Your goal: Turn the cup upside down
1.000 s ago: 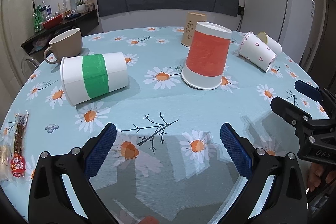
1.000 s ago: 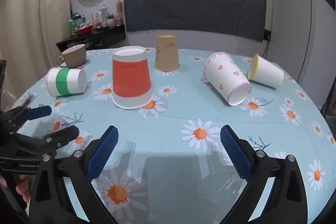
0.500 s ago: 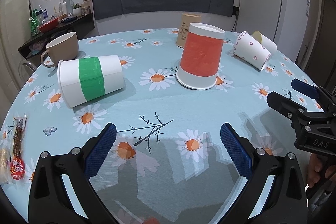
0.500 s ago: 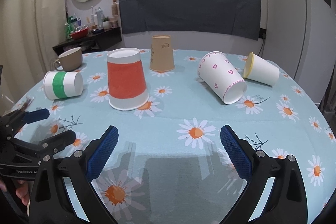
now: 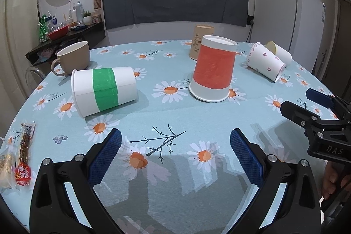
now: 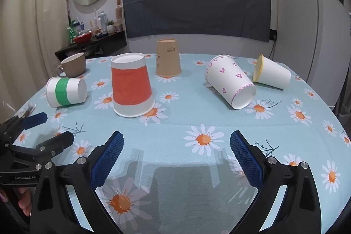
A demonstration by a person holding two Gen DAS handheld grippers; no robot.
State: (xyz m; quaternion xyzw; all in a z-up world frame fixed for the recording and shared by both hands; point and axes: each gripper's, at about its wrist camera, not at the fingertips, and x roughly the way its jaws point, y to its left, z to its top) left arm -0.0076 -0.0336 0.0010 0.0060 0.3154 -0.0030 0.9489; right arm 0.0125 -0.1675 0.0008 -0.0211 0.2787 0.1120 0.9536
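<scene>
On the round table with the daisy-print blue cloth [image 5: 175,117], a beige ceramic mug [image 5: 73,58], a brown paper cup [image 6: 167,60] standing rim-down, a heart-patterned white cup [image 6: 230,82] and a yellow-rimmed white cup [image 6: 272,75], both on their sides, were spread around. The red-banded white paper cup [image 5: 214,71] stood upside down, well ahead of the left gripper [image 5: 174,152] and right gripper [image 6: 175,155], both wide open and empty. A green-banded white paper cup [image 5: 104,88] lay on its side to the left.
</scene>
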